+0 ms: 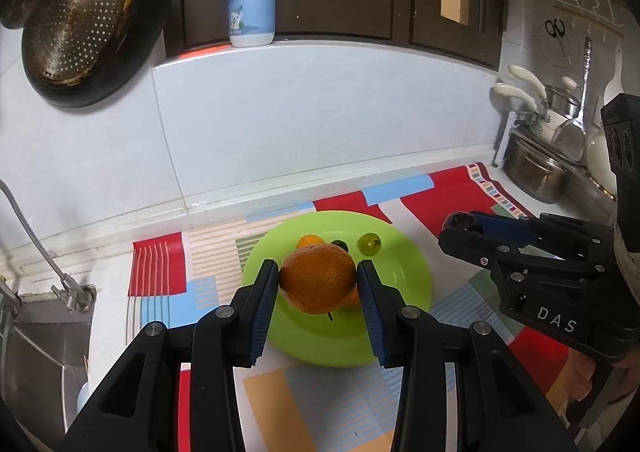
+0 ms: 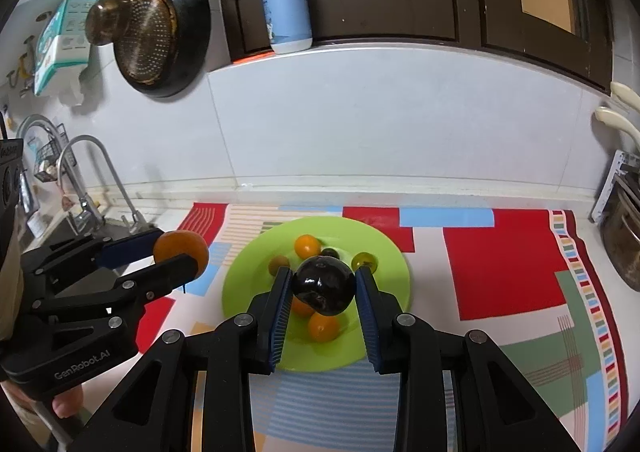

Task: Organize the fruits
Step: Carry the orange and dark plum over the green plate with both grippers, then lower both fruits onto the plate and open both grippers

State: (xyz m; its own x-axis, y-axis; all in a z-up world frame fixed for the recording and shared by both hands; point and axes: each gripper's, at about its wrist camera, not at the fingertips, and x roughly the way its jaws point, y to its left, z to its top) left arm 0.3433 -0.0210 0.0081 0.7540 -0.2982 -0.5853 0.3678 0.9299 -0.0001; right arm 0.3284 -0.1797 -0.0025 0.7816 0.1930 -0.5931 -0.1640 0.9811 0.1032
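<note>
Between our left tool's (image 1: 318, 284) pads we pinch a large orange (image 1: 317, 278) and in our right tool (image 2: 323, 286) a dark plum (image 2: 325, 286), both above the green plate (image 2: 384, 336), so we judge gentle lowering and release onto it comes next.

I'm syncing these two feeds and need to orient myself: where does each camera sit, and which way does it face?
Left wrist: rides the left tongs, facing the tiled wall over the green plate; its fingers clamp an orange; right tongs at right.
Right wrist: rides the right tongs, same heading; fingers clamp a dark plum; left tongs at left.
Shared: plate, patterned mat, pump bottle, hanging colander.
</note>
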